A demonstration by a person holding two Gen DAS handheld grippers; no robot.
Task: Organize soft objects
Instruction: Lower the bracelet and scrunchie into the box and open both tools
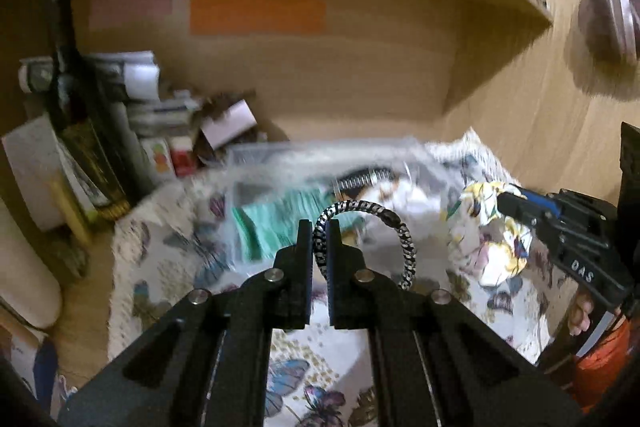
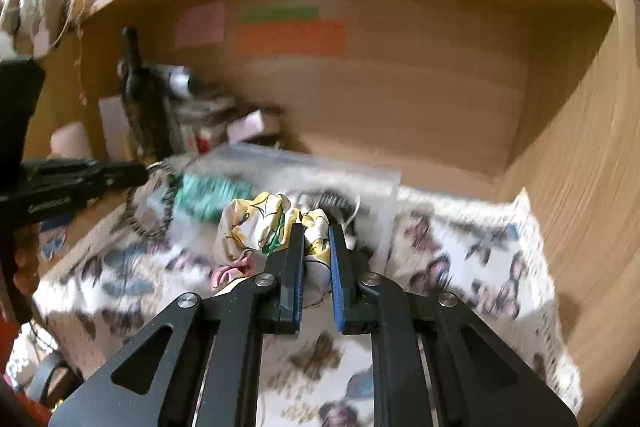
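Observation:
My left gripper [image 1: 320, 227] is shut on a black-and-white braided hair band [image 1: 372, 227], which loops up and to the right of the fingers. My right gripper [image 2: 316, 231] is shut on a yellow floral scrunchie [image 2: 256, 223]; the scrunchie also shows in the left wrist view [image 1: 492, 227], with the right gripper [image 1: 505, 202] reaching in from the right. Both hold their items just above a clear plastic box [image 2: 304, 171] that holds a teal knitted item [image 1: 280, 219] and a striped band [image 1: 364, 177]. The left gripper appears at the left of the right wrist view [image 2: 140, 171].
A butterfly-print cloth [image 2: 460, 251] covers the wooden shelf floor. A dark bottle [image 1: 76, 115], stacked papers and small boxes [image 1: 160, 115] crowd the back left. The wooden back wall carries coloured sticky notes [image 1: 256, 13]. The wooden side wall [image 2: 580, 187] stands at the right.

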